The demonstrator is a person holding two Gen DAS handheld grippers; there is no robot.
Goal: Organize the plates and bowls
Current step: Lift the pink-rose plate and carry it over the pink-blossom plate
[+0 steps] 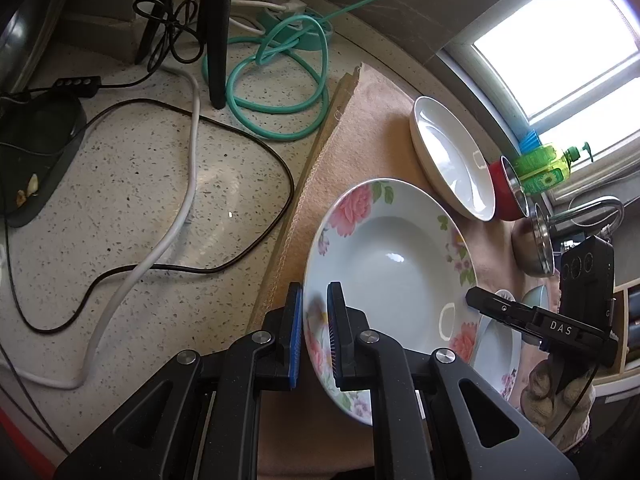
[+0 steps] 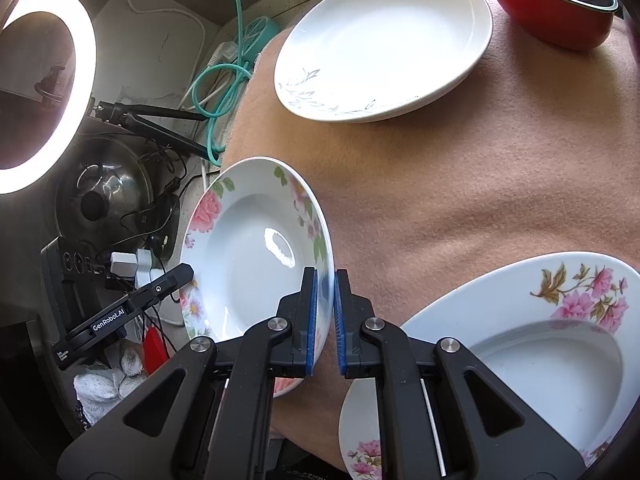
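Observation:
A deep plate with pink roses (image 1: 392, 264) (image 2: 248, 256) is held tilted over the tan cloth (image 2: 460, 184), gripped at two opposite rims. My left gripper (image 1: 316, 292) is shut on its near-left rim. My right gripper (image 2: 326, 276) is shut on the opposite rim and shows in the left wrist view as a black finger (image 1: 474, 298) at the plate's edge. A second floral plate (image 2: 540, 340) (image 1: 500, 344) lies on the cloth under the right gripper. A plain white plate (image 2: 384, 44) (image 1: 452, 160) lies farther back, beside a red bowl (image 2: 548, 16) (image 1: 506, 192).
A steel bowl (image 1: 536, 244) sits by the red one, near a faucet (image 1: 600, 204) and a green soap bottle (image 1: 548, 164). Cables and a teal hose (image 1: 276, 92) cross the speckled counter (image 1: 140, 200) to the left. A ring light (image 2: 44, 88) and a pot lid (image 2: 104, 192) stand at the back.

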